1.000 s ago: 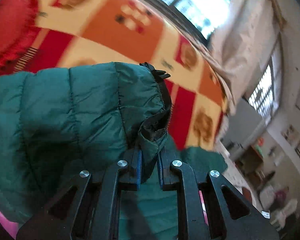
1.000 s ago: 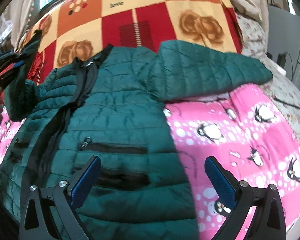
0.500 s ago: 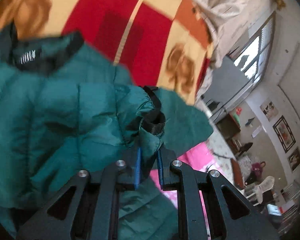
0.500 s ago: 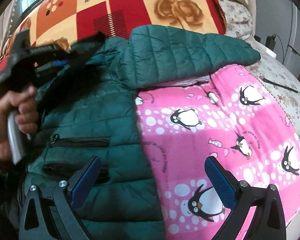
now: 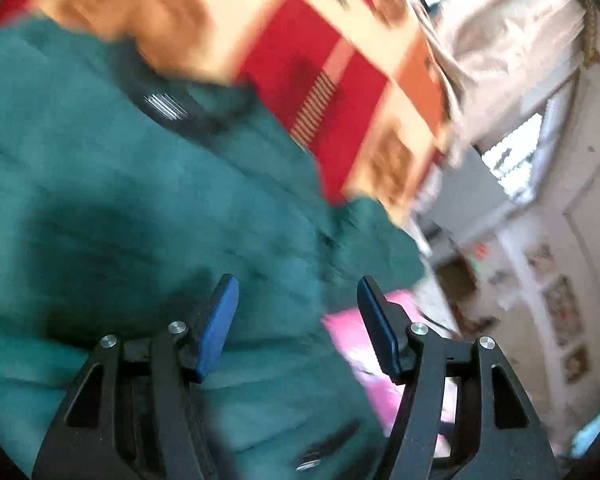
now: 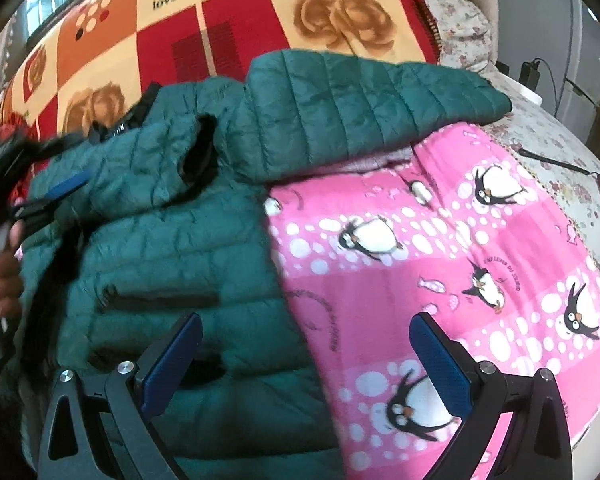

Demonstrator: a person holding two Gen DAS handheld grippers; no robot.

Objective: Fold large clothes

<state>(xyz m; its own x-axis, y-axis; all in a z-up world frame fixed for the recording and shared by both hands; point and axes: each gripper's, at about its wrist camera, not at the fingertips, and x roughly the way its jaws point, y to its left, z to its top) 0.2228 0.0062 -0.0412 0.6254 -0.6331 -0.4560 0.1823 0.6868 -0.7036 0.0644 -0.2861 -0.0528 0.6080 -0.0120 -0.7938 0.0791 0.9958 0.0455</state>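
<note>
- Left tool (image 5: 298,312): jaws stand apart, nothing between the blue pads; it hangs just above the jacket (image 5: 148,240). View heavily blurred, so contact with the cloth cannot be told.
- Right tool (image 6: 305,356): jaws wide apart, empty, hovering over the jacket's lower hem where it meets the pink blanket (image 6: 479,264).
- Jacket position: spread on the bed, front up, collar toward the checked blanket (image 6: 236,12). One sleeve (image 6: 140,168) lies folded across the chest; the other sleeve (image 6: 371,112) reaches out sideways, its cuff near the bed's far edge.
- Step in hand, as a judgement: first sleeve fold looks done, left tool free of it. Outstretched sleeve not yet folded.
- Next move likely calls for the right tool to travel to the far cuff, close on it, and carry it across the chest.
- Materials: jacket is dark green quilted puffer, thin slippery shell, narrow stitched channels, black zip and collar lining; likely springs back, needs a flat lay. Pink blanket is soft fleece printed with penguins and white dots; checked blanket shows red, orange and cream squares with rose motifs.
</note>
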